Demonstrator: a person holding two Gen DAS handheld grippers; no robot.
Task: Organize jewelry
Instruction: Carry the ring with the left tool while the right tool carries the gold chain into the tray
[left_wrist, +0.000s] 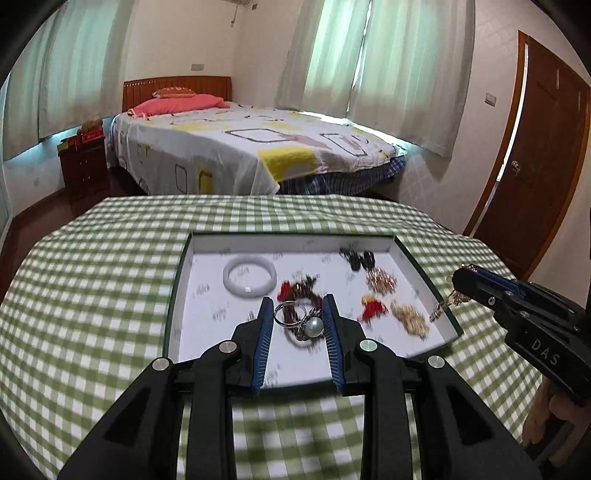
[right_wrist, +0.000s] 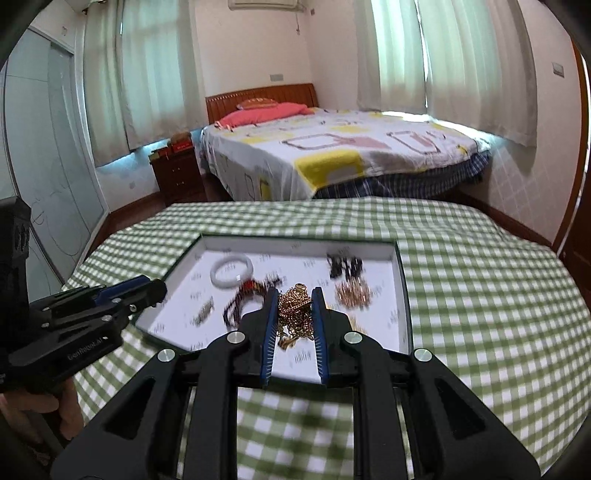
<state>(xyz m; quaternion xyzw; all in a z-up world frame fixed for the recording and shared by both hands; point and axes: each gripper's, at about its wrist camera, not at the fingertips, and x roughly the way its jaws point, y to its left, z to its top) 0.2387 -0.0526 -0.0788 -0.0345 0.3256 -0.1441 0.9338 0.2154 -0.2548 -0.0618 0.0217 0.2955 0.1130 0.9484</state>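
My left claw (left_wrist: 298, 314) grips a pearl ring (left_wrist: 308, 325) with a silver ring (left_wrist: 288, 314); my right claw (right_wrist: 294, 314) is clamped on a gold chain (right_wrist: 293, 314) hanging straight down; both hover over the white tray (left_wrist: 177, 295) on the desk (left_wrist: 92, 277); open tray floor lies at ten o'clock, nearer my left.

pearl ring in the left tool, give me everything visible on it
The pearl ring is a silvery metal band carrying one round, glossy white pearl on an ornate setting. It sits between the blue pads of the left tool, pressed against a second plain silver ring, above the white tray. Whether it is lifted clear is unclear.
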